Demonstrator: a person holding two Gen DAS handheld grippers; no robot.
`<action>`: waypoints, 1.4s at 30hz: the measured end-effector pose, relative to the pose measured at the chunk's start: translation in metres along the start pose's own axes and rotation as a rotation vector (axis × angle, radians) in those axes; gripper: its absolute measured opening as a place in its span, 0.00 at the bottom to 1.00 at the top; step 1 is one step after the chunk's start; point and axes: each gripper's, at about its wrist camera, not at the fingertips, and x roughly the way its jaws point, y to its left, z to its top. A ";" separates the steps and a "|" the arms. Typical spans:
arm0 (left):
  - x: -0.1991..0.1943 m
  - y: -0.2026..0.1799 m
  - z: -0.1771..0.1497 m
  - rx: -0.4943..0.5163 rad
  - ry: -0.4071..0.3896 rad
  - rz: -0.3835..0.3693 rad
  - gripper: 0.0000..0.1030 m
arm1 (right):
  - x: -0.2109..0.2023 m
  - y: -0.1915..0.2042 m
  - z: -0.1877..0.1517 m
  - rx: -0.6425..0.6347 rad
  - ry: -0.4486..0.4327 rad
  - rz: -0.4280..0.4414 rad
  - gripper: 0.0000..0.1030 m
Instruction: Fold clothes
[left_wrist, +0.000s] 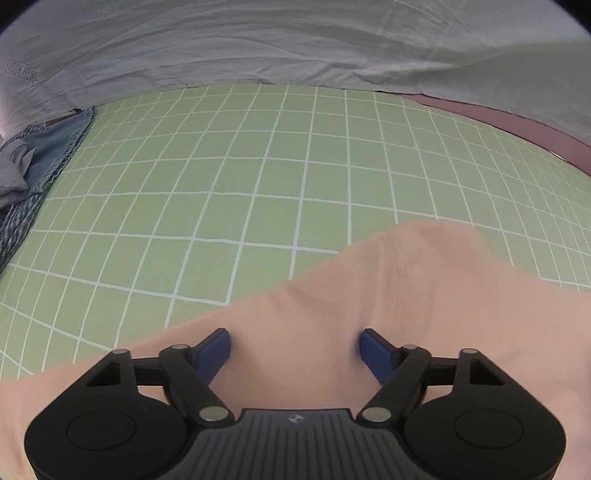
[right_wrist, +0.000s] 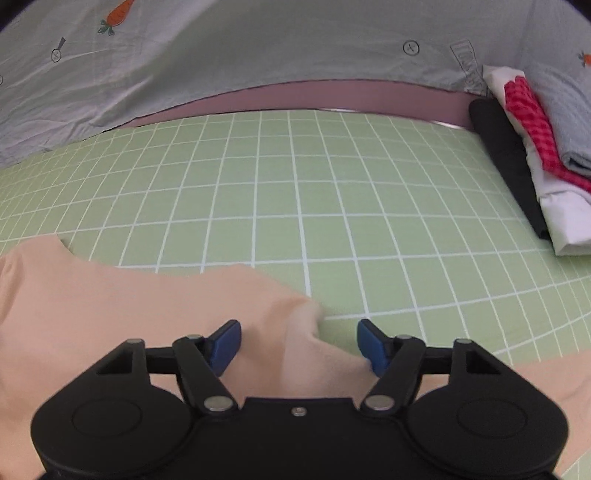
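both claws stand spread: the left gripper (left_wrist: 294, 345) over smooth peach garment (left_wrist: 332, 295), the right gripper (right_wrist: 299, 341) straddling its soft raised fold (right_wrist: 295, 321), pads not pressing. it lies on the green grid mat (left_wrist: 258, 166). only the right view shows a folded stack (right_wrist: 532, 147); the left, crumpled blue clothes (left_wrist: 40, 162), cut off.
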 end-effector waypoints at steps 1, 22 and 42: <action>0.000 -0.001 0.002 0.006 -0.009 -0.003 0.47 | 0.000 -0.004 0.000 0.015 0.005 0.033 0.28; -0.051 -0.057 0.004 -0.007 -0.097 0.005 0.84 | -0.041 0.003 0.017 0.162 -0.097 -0.011 0.70; -0.105 -0.056 -0.105 0.017 -0.029 -0.191 0.07 | -0.118 0.048 -0.099 0.239 -0.068 0.161 0.14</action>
